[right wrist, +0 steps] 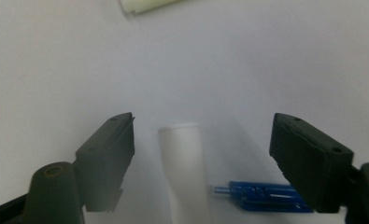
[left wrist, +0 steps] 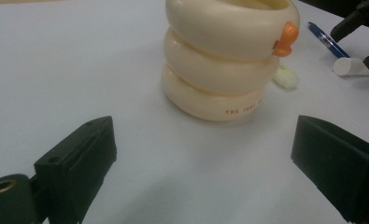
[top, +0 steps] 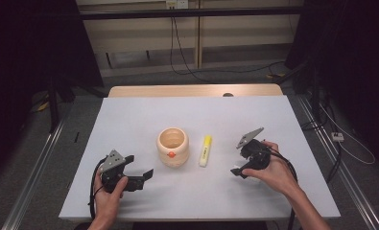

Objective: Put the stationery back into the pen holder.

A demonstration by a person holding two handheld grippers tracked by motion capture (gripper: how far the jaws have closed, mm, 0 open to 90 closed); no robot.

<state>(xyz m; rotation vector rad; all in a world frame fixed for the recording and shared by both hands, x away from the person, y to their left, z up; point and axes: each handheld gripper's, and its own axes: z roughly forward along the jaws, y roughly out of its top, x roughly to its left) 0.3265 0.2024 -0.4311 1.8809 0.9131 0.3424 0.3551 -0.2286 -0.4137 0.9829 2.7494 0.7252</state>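
Observation:
A cream ringed holder (top: 172,146) with a small orange beak stands at the middle of the white table (top: 192,115); in the left gripper view the holder (left wrist: 224,60) rises just beyond my jaws. A yellow highlighter (top: 205,150) lies to its right. My left gripper (top: 139,167) rests open at the front left, pointing at the holder, with nothing between its jaws (left wrist: 205,126). My right gripper (top: 238,160) is open and points down over a white cylinder (right wrist: 184,172) that lies between its jaws (right wrist: 203,121), clear of both pads. A blue pen (right wrist: 266,196) lies beside the cylinder.
The table's far edge meets a wooden strip (top: 192,90). Dark stands and loose cables (top: 187,67) sit on the floor beyond and at both sides. In the left gripper view the blue pen (left wrist: 327,40) and white cylinder (left wrist: 355,66) lie to the right of the holder.

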